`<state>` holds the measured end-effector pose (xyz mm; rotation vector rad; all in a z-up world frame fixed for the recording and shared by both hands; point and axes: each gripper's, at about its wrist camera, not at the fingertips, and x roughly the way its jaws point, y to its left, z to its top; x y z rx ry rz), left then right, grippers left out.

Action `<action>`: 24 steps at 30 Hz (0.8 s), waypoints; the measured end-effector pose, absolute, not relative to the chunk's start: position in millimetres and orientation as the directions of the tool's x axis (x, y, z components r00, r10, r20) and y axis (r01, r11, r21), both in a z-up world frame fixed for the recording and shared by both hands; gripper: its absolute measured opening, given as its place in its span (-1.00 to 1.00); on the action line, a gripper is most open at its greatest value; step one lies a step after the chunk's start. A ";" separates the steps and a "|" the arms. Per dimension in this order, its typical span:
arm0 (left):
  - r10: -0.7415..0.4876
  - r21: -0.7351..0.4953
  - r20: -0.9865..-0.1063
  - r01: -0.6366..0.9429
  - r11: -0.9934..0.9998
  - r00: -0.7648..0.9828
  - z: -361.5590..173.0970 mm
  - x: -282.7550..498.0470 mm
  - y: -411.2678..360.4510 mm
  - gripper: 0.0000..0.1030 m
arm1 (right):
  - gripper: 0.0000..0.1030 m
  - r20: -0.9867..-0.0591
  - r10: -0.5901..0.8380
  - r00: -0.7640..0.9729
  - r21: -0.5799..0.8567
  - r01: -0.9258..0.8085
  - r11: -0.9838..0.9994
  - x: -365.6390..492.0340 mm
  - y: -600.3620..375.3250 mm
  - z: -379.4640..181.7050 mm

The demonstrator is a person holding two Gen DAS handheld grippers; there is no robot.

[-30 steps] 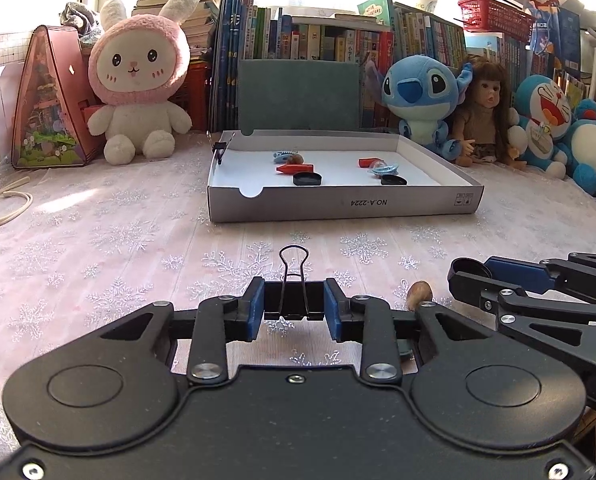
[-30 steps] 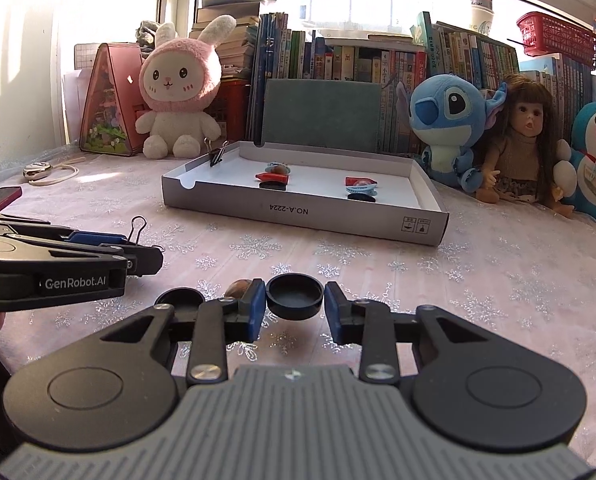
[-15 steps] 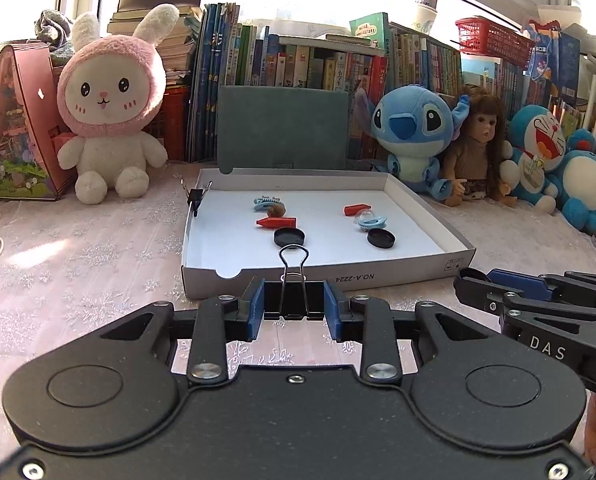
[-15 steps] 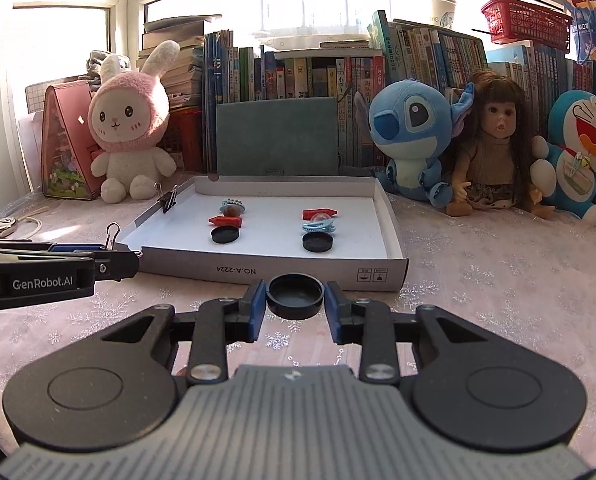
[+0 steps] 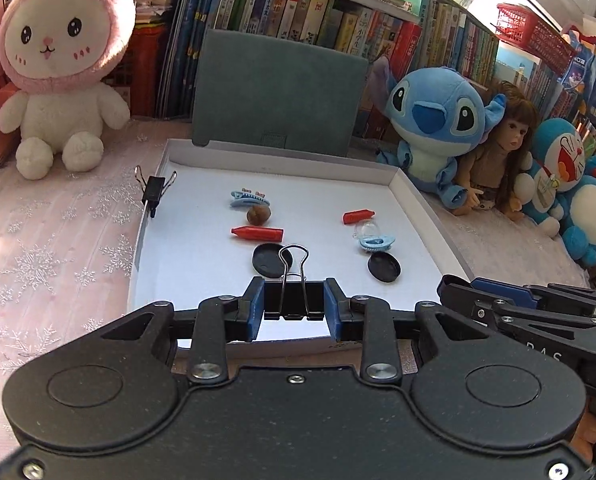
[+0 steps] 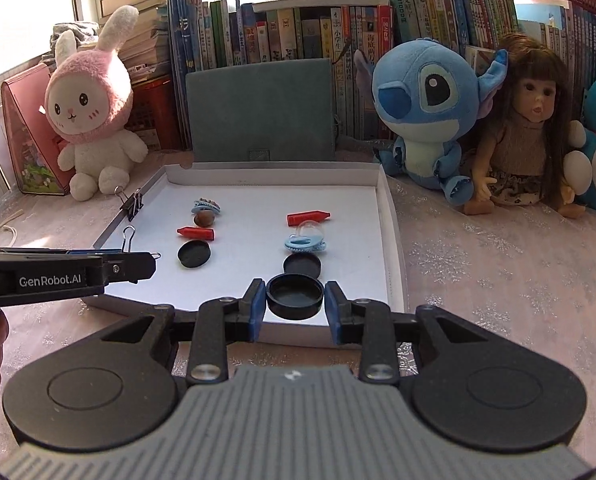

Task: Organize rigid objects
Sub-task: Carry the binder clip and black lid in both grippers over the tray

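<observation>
The left claw (image 5: 293, 307) is clamped on a small black clip (image 5: 293, 298), low in the middle. The right claw (image 6: 295, 307) squeezes a black cap (image 6: 295, 295). Both look light, hard and slippery; hold their sides.

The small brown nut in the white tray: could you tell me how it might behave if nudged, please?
The small brown nut looks rounded, so it would probably roll across the smooth white tray. The blue hair clip beside it might stop it. It likely feels light and hard.
</observation>
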<state>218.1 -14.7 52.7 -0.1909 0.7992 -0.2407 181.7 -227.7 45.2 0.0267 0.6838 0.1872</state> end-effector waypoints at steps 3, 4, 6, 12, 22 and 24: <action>-0.278 -0.260 -0.719 0.124 0.958 0.637 41.0 232.9 -18.5 -0.43 | -0.28 -0.673 0.187 0.716 0.100 -0.163 0.982 199.5 -229.0 40.0; -0.269 -0.250 -0.728 0.121 0.961 0.630 37.6 236.6 -20.7 -0.43 | -0.28 -0.692 0.184 0.698 0.098 -0.161 0.982 206.6 -229.3 37.5; -0.260 -0.239 -0.742 0.119 0.964 0.618 32.4 243.4 -23.6 -0.43 | -0.28 -0.717 0.170 0.676 0.089 -0.153 0.984 216.9 -229.1 33.2; -0.252 -0.227 -0.765 0.118 0.967 0.593 21.1 257.0 -29.3 -0.43 | -0.28 -0.752 0.152 0.641 0.065 -0.158 0.985 234.4 -224.9 24.7; -0.207 -0.175 -0.762 0.113 0.978 0.613 16.6 270.4 -32.4 -0.43 | -0.27 -0.766 0.153 0.625 0.073 -0.153 0.986 250.5 -217.1 16.5; -0.199 -0.166 -0.761 0.111 0.980 0.618 16.6 273.5 -32.0 -0.43 | -0.27 -0.765 0.154 0.626 0.078 -0.147 0.986 252.4 -217.2 15.4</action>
